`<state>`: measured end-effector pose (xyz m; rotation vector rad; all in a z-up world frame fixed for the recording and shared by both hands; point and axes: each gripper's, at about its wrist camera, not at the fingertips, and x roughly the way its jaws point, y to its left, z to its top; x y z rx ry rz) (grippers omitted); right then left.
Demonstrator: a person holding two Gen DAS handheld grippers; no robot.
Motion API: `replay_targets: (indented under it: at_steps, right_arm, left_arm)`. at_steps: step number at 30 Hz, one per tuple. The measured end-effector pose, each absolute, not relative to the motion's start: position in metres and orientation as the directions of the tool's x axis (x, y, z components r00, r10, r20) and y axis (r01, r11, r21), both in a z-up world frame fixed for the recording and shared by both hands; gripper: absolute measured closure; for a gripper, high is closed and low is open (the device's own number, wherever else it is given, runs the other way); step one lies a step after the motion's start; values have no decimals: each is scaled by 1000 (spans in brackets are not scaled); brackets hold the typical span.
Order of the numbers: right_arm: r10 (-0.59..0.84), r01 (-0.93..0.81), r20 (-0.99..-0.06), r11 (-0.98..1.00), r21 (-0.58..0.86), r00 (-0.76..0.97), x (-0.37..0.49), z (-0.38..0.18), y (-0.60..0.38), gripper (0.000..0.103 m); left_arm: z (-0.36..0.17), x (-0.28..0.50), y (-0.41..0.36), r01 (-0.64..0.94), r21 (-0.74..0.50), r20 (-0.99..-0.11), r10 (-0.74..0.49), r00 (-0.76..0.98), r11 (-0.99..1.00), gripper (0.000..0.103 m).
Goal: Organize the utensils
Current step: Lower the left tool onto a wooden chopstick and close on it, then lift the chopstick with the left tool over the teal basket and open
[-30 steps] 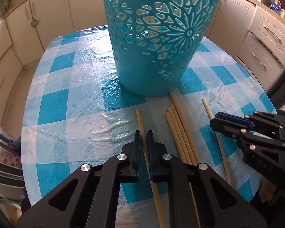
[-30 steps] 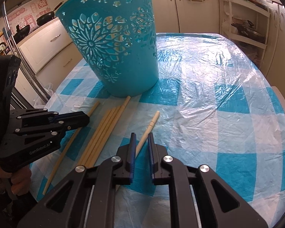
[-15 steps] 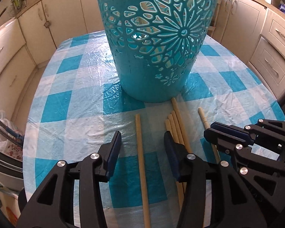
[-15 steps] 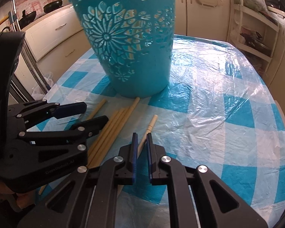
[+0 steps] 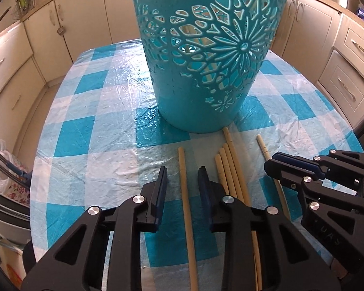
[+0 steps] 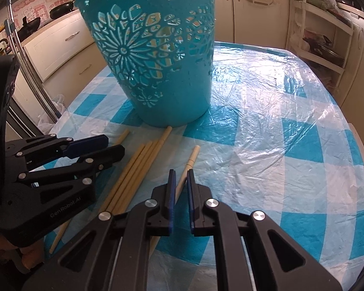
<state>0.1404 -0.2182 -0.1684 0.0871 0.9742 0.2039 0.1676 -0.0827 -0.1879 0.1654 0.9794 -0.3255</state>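
Showing only rightward: shelf rack [image 6: 327, 31] beyond basket [image 6: 157, 55].

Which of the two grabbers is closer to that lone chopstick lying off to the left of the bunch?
The left. The left gripper straddles the lone chopstick, one finger on each side. The right gripper sits beyond the chopstick bundle, over the rightmost stick.
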Motion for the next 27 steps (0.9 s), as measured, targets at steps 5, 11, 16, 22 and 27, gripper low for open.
replay_targets:
  at_steps: [5,11,16,22,27]
  right_arm:
    - [206,-146,-796,978,148,570,137,-171,-215,93]
    - [197,-148,-792,980,136,577,136,-171,-213,93]
    - [223,-143,-788,975,172,573,136,-172,-218,93]
    - [273,-133,-779,962,240,565,138,-173,-229,93]
    - [295,-131,-773,954,269,561,140,-174,-235,93]
  left_arm:
    - [-187,170,-84,356,-14,-839,-205,505,934,91]
    - [-183,173,-61,315,-134,-830,-280,481,939,98]
    - [-157,166,-37,309,-242,-770,-376,515,920,98]
    - [-111,160,-17,319,-339,-667,-465,582,885,98]
    - [-54,158,-13,353,-399,-541,-528,654,846,98]
